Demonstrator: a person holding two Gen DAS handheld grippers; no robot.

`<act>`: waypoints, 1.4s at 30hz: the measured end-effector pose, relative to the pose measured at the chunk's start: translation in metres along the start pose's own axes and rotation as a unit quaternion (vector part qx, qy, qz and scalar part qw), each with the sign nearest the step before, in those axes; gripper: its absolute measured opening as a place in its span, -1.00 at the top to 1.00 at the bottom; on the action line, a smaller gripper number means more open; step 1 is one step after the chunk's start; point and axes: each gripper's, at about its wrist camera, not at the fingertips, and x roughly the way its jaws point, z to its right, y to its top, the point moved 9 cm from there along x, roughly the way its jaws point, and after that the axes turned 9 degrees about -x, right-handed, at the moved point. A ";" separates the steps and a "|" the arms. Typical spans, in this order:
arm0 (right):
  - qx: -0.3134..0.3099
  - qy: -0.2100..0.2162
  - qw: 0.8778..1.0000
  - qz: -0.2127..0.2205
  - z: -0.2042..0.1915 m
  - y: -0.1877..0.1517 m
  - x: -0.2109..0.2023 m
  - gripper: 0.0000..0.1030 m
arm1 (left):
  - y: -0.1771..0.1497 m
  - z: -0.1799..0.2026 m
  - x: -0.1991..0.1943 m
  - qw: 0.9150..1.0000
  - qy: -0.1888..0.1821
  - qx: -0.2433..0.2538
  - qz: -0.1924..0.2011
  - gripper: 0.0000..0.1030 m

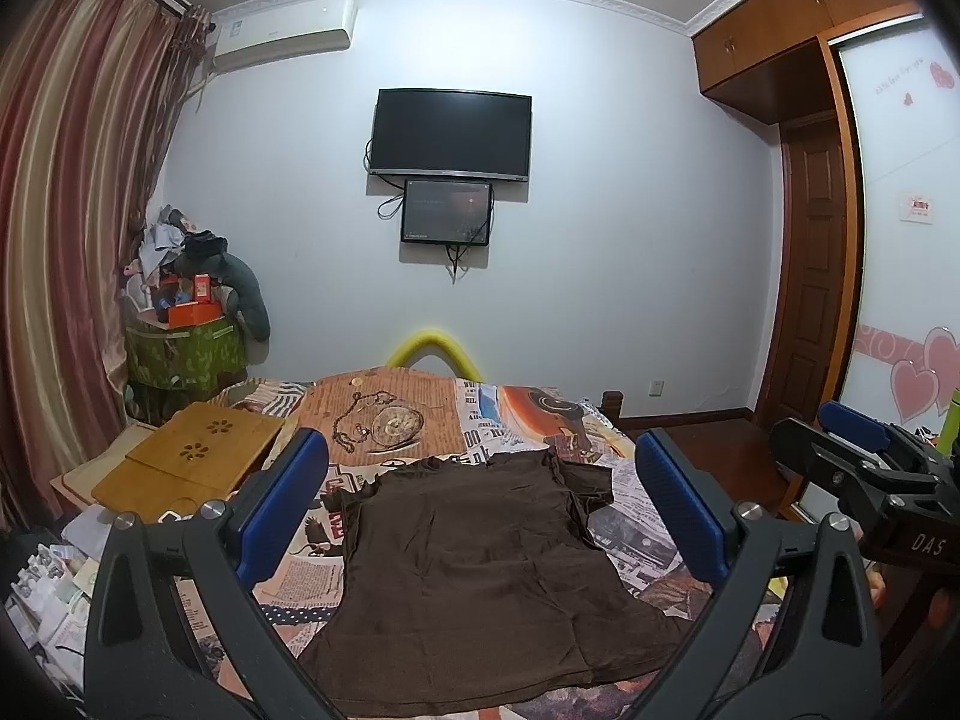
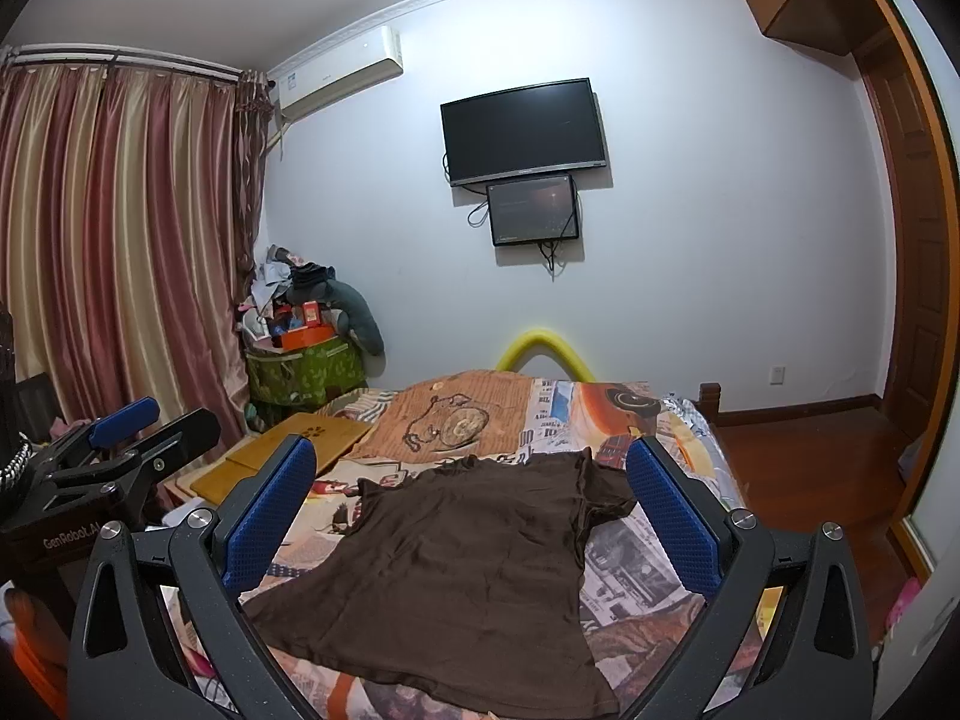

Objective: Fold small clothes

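Although nothing has yet been gripped, the dark brown short-sleeved cotton shirt (image 1: 480,564) lies spread flat on the bed's newspaper-and-collage printed cover (image 1: 636,534), its hem toward the near edge of the bed and its neckline toward the foot, so its long axis runs straight away from both tools; one sleeve reaches toward the right edge of the bed, the other sleeve is partly rumpled on the left side; no fold shows in the cloth, so I judge the task to be at its very start; the left gripper (image 1: 480,504), black-framed with blue textured pads, hovers above the near part of the shirt with its fingers spread wide and nothing between them; the right gripper (image 2: 468,504), of the same make, hovers likewise with its fingers wide apart and empty, and it appears at the right border of the left wrist view, so the two stand side by side; the shirt sits nearly centred before the left tool and slightly leftward before the right one, so each seems about equally near its own side of the hem; a pale bamboo lap tray (image 1: 186,462) with flower cut-outs rests at the left edge of the bed, apart from the shirt; beyond the foot a black wall-mounted television (image 1: 450,132) hangs
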 end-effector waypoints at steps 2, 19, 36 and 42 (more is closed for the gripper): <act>0.001 0.000 1.000 -0.001 0.000 -0.001 0.000 -0.99 | -0.001 -0.001 0.002 1.000 0.001 0.000 -0.001 -1.00; 0.013 -0.005 0.997 -0.070 0.028 -0.035 0.060 -0.99 | -0.014 -0.048 0.101 0.996 0.046 -0.016 -0.071 -1.00; 0.040 -0.028 0.983 -0.178 0.109 -0.086 0.161 -0.68 | -0.114 -0.185 0.287 0.950 0.125 -0.064 -0.278 -0.66; 0.059 -0.018 0.968 -0.242 0.122 -0.130 0.188 -0.28 | -0.146 -0.232 0.318 0.928 0.150 -0.114 -0.321 -0.48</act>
